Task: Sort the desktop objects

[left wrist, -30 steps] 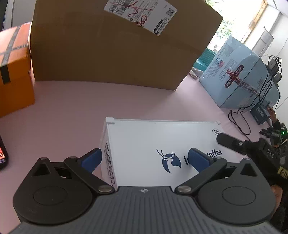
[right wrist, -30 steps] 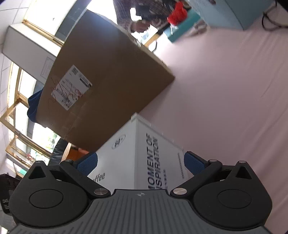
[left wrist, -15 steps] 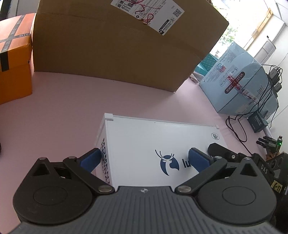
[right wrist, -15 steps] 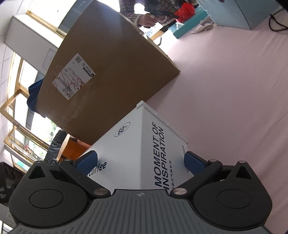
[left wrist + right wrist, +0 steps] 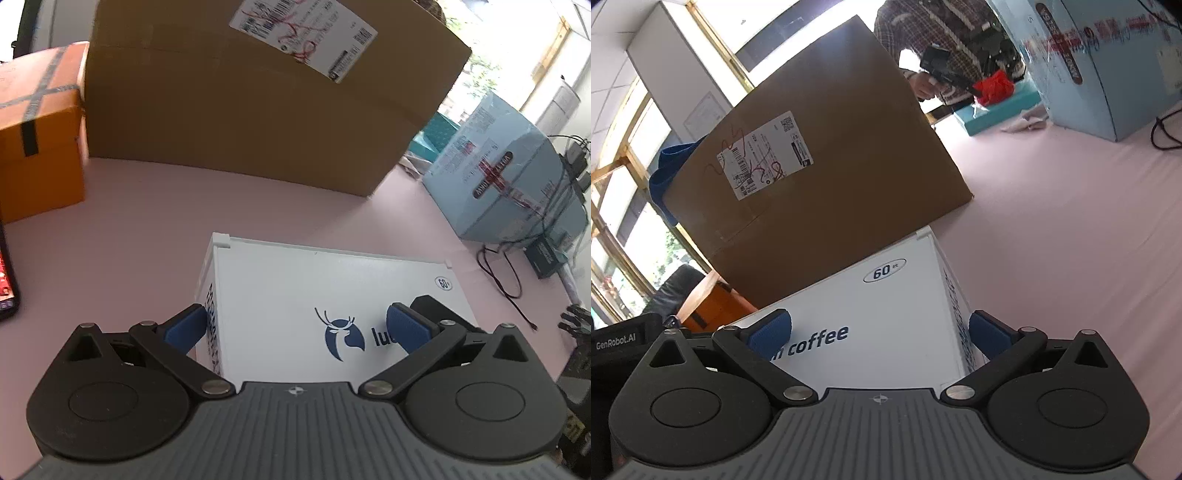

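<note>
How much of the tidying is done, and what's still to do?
Nothing looks sorted for sure yet. Right now both grippers, the left gripper and right gripper, straddle opposite ends of the white coffee box with jaws open, so it isn't gripped. The box sits on the pink table in front of the big cardboard box. Still left: gripping and placing it, and perhaps the orange box.

1. A large brown cardboard box [image 5: 258,96] with a white shipping label [image 5: 303,35].
2. A pale blue carton [image 5: 506,177] with black cables [image 5: 517,258] beside it.
3. A person in a plaid shirt [image 5: 945,40] behind.
</note>
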A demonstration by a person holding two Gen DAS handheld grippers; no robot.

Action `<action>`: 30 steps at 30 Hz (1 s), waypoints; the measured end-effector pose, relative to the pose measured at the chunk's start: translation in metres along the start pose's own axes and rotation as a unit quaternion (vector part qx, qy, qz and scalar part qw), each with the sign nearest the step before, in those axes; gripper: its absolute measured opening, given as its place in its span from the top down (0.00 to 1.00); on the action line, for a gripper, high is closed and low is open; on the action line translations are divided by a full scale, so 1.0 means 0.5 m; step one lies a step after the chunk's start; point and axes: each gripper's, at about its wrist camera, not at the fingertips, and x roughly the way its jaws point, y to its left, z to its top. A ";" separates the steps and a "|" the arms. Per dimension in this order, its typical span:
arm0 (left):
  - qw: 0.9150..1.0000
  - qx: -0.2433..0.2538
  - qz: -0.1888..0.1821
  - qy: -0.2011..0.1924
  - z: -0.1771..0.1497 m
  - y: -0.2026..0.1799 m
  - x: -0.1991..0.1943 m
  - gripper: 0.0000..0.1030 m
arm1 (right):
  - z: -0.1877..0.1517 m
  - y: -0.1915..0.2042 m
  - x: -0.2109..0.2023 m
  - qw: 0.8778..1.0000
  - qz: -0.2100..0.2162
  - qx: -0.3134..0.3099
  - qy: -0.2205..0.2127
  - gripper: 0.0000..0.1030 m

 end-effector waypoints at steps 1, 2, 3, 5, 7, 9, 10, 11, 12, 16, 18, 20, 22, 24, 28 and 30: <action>1.000 -0.003 0.004 -0.005 0.000 0.002 -0.005 0.00 | 0.000 0.005 0.002 1.000 -0.002 0.003 0.000 0.00; 1.000 -0.005 0.006 -0.010 0.001 0.004 -0.009 0.00 | 0.001 0.009 0.004 1.000 -0.002 0.008 0.002 0.00; 1.000 -0.007 0.009 -0.016 0.002 0.006 -0.014 0.00 | 0.003 0.013 0.007 1.000 -0.002 0.014 0.004 0.00; 0.999 -0.011 0.014 -0.030 0.004 0.010 -0.025 0.00 | 0.007 0.024 0.013 1.000 -0.001 0.022 0.008 0.00; 0.999 -0.015 0.017 -0.044 0.007 0.016 -0.038 0.00 | 0.012 0.038 0.016 1.000 0.001 0.026 0.007 0.00; 0.998 -0.022 0.017 -0.059 0.011 0.025 -0.052 0.00 | 0.018 0.057 0.020 1.000 0.003 0.025 0.003 0.00; 0.997 -0.028 0.017 -0.066 0.012 0.031 -0.058 0.00 | 0.022 0.068 0.023 1.000 0.005 0.022 0.000 0.00; 0.997 -0.036 0.017 -0.072 0.013 0.038 -0.065 0.00 | 0.027 0.081 0.026 1.000 0.006 0.017 -0.004 0.00; 0.996 -0.043 0.017 -0.076 0.015 0.045 -0.071 0.00 | 0.031 0.093 0.030 1.000 0.008 0.013 -0.007 0.00; 0.993 -0.069 0.019 -0.098 0.031 0.076 -0.092 0.00 | 0.049 0.138 0.052 1.000 0.015 -0.001 -0.016 0.00; 0.991 -0.083 0.023 -0.105 0.038 0.093 -0.094 0.00 | 0.056 0.155 0.068 1.000 0.019 -0.006 -0.017 0.00; 0.989 -0.097 0.028 -0.106 0.046 0.113 -0.095 0.00 | 0.062 0.171 0.085 1.000 0.022 -0.010 -0.016 0.00; 0.988 -0.107 0.032 -0.110 0.053 0.129 -0.092 0.00 | 0.067 0.182 0.104 1.000 0.023 -0.012 -0.014 0.00; 0.987 -0.112 0.036 -0.112 0.059 0.143 -0.086 0.00 | 0.069 0.188 0.125 1.000 0.025 -0.012 -0.011 0.00; 0.987 -0.119 0.044 -0.100 0.069 0.168 -0.058 0.00 | 0.062 0.187 0.161 1.000 0.022 -0.006 0.000 0.00; 0.987 -0.122 0.048 -0.091 0.071 0.176 -0.042 0.00 | 0.054 0.180 0.176 1.000 0.018 -0.003 0.006 0.00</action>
